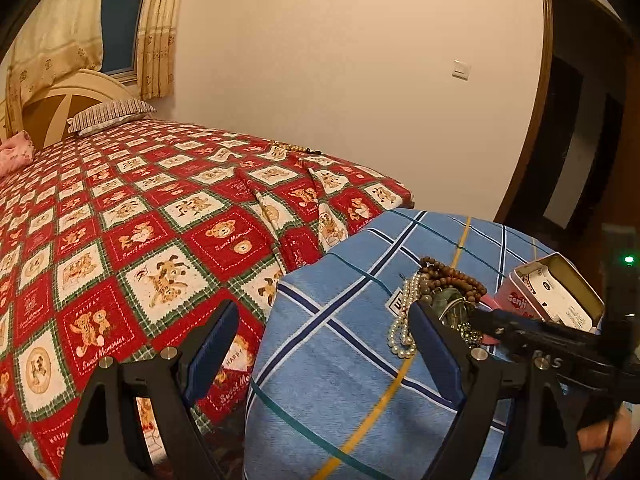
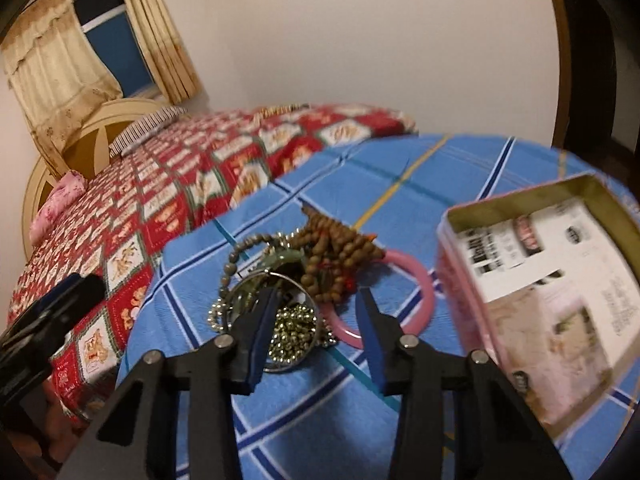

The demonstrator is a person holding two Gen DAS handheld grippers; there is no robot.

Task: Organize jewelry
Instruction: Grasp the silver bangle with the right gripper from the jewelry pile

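A home bedroom: a bed (image 1: pixel 160 208) with teddy-bear quilt, striped pillow (image 1: pixel 110 116), and curtained window (image 1: pixel 120 28).

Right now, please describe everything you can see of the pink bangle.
The pink bangle is a smooth, glossy ring, plastic by its look. It lies flat on the blue checked cloth, beside the open tin. The brown wooden beads cover its far-left part. The right gripper hovers near it, apparently without touching.
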